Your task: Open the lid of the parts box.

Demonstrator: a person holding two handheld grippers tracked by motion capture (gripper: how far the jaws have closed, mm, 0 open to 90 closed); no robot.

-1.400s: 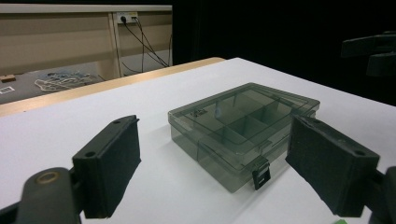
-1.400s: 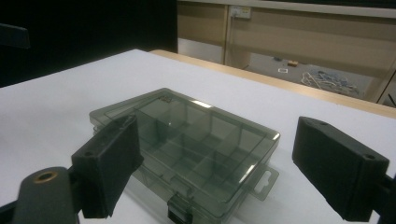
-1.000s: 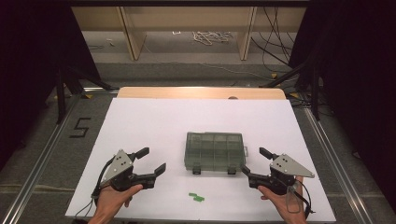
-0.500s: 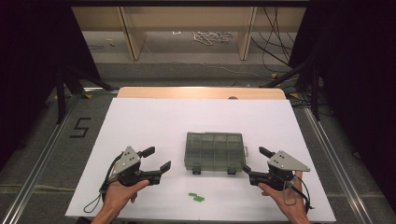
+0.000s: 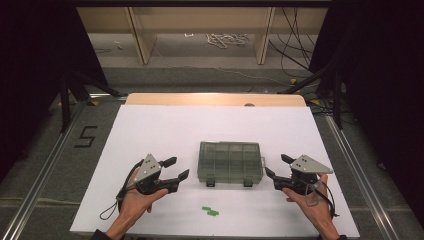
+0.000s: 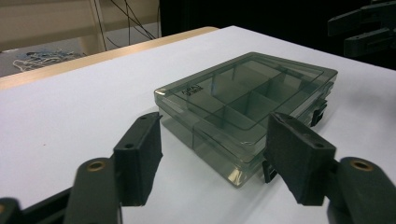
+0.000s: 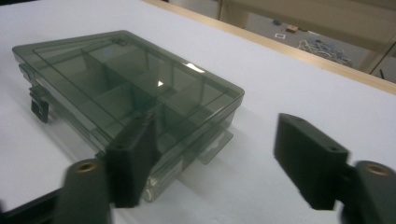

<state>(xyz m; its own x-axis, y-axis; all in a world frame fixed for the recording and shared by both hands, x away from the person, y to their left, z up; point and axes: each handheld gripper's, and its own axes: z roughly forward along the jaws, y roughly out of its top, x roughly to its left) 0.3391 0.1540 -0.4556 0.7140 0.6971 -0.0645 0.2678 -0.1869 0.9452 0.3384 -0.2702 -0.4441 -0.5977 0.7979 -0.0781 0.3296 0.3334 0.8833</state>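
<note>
At the bottom of the high view the person's two forearms come in, each hand carrying a tool. Low in the middle of the frame, nearest the desk's front edge, lie two small green pieces (image 5: 210, 210) on the white surface, between the two hands and well apart from both.

The left tool (image 5: 176, 168) sits at lower left, its jaws pointing toward the centre; they have just been closing a little, yet they stand apart with nothing between them. In the left gripper view the two black pads flank the near corner of the case without touching it. The right tool (image 5: 277, 168) is at lower right, mirroring the other; its jaws have just been closing too, and they also stand apart and empty. In the right gripper view one pad overlaps the case's corner in the picture, but I cannot tell that it touches.

Between the tools, just above the green pieces, the smoky clear compartment case (image 5: 230, 163) lies flat near the middle of the white desk (image 5: 165, 125), lid shut, two dark latches on its near side.

Further up the frame, beyond the desk's wooden far edge, a tangle of white cord (image 5: 225, 39) lies on the floor.
</note>
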